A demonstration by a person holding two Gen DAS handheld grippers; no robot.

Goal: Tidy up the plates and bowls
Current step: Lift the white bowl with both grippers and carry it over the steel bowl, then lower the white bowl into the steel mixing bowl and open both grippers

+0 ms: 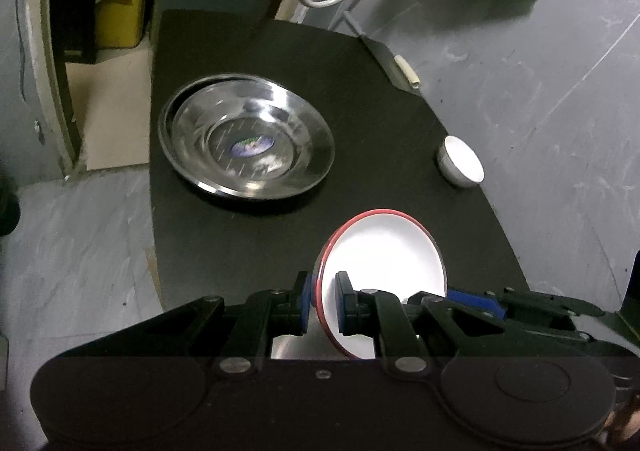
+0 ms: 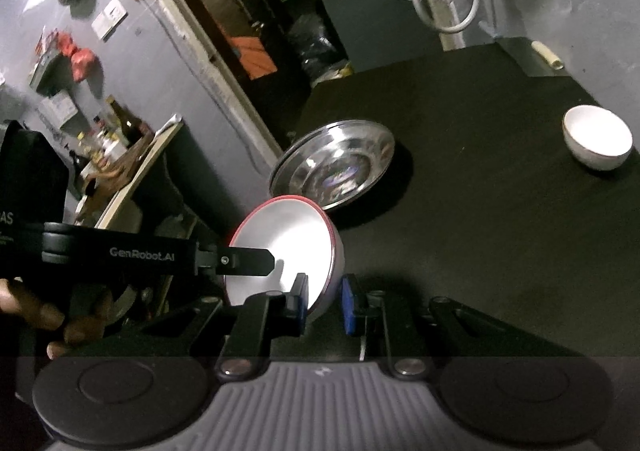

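Dark room, "GenRobot.AI" on gripper [image 2: 276, 263]

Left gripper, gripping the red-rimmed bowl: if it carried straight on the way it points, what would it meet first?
Probably the bare black tabletop just ahead, or the right edge of the stacked steel plates beyond. The left gripper points downward with the red-rimmed bowl leading, so the bowl would touch first. Depth is unclear.
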